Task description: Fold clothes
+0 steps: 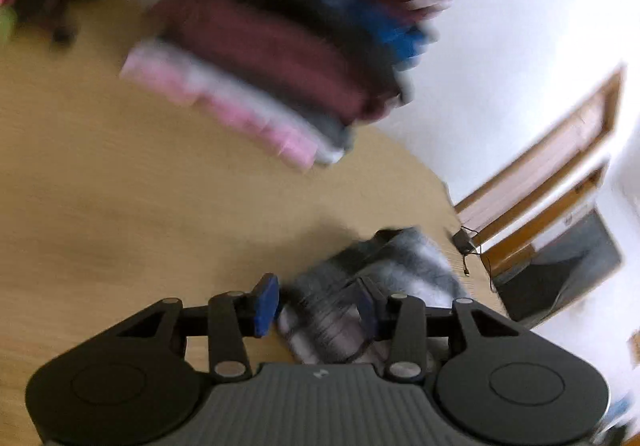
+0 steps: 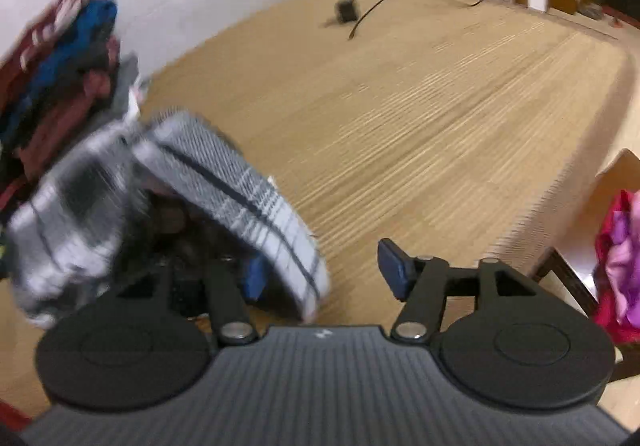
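Left gripper (image 1: 316, 306) fingers grasp a bunched grey-and-white checked garment (image 1: 384, 266), which sits between and just ahead of the blue pads over the wooden tabletop (image 1: 140, 206); a blurred stack of folded clothes (image 1: 280, 46) stands well ahead of them, slightly left. Right gripper (image 2: 324, 270) fingers are released with nothing between the pads, though the garment's (image 2: 224, 182) fold hangs over the left finger and hides most of it. Farther left of those fingers is the same stack (image 2: 60, 66), a black adapter with cable (image 2: 348, 10) lies far ahead, and pink-red clothing (image 2: 620, 258) sits off to the right.
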### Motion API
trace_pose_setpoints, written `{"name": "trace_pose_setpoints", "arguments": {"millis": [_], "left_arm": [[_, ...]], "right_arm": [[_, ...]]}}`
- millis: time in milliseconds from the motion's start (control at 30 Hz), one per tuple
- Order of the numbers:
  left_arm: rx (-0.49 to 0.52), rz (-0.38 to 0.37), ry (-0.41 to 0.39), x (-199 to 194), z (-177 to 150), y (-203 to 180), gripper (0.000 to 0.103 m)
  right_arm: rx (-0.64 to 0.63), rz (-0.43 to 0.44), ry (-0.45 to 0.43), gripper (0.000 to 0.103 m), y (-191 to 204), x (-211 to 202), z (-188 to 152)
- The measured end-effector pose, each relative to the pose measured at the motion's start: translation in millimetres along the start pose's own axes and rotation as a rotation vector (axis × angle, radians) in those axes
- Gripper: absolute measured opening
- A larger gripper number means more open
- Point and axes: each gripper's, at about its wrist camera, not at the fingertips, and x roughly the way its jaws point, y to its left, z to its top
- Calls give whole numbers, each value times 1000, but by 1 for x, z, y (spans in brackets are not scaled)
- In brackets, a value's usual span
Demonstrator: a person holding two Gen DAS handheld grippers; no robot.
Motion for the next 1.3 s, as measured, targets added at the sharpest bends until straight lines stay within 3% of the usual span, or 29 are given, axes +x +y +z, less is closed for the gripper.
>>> {"name": "trace_pose_setpoints", "arguments": {"millis": [67,133,200,233,300,333,367,400,433,467,533,600,700,733,767,800,833,867,933,967,1033,1067,1100,1167,1200,1233,1300], "left_arm": [[117,-69,-17,0,6,-37,48],[213,-224,18,17,6,-86,52],[337,-324,54,41,-3,-135,54],[394,-324,74,54,-10,-151,54],[427,-245,166,92,-25,-160,52],[438,-206,212,110,-32,-163,48],[394,-169,246,121,-36,-149,45],[348,-131,279,132,-40,-135,29],[294,-75,297,138,-44,-116,6],[227,-31,315,141,-47,-95,3],[89,-100,319,140,-48,-68,3],[39,-121,318,137,-51,-59,3],[55,-121,314,128,-48,-60,8],[57,-124,310,123,-45,-60,24],[71,-125,291,110,-39,-62,39],[87,-127,269,98,-34,-65,73],[129,-134,215,83,-27,-67,90],[171,-142,162,69,-20,-69,91],[227,-160,66,50,3,-71,95],[234,-167,42,48,15,-70,96],[281,-170,34,62,40,-71,97],[303,-163,77,82,51,-69,97],[285,-137,192,115,58,-63,94],[245,-71,419,176,63,-52,79],[255,-49,482,193,58,-48,77],[265,-29,541,209,52,-45,79],[220,-37,520,209,45,-39,78]], "right_arm": [[-77,28,-131,62,24,-20,18],[-174,89,-252,62,59,-27,40],[-226,165,-301,59,86,-13,69],[-245,196,-312,59,97,-4,80],[-302,206,-264,50,111,26,87],[-333,204,-200,33,115,48,86],[-346,196,-125,12,116,68,79],[-340,189,-52,7,112,84,65],[-330,183,20,7,107,100,49],[-334,157,78,0,99,114,27],[-335,164,-14,0,87,112,-6],[-324,123,-61,0,97,112,-12],[-346,79,-43,4,108,116,-10],[-364,80,-14,8,109,116,-5],[-366,95,29,19,107,112,3],[-347,121,65,29,104,104,11],[-314,146,77,57,96,91,15],[-278,144,50,79,92,76,18],[-205,103,-14,101,87,48,19],[-162,82,-13,103,83,38,16],[-26,131,78,103,72,31,7],[52,161,130,103,67,31,-1],[118,187,165,103,64,30,-10],[221,210,205,103,63,36,-27],[266,210,221,103,63,40,-35],[306,219,230,103,64,46,-39],[382,237,254,103,64,57,-44]]}}
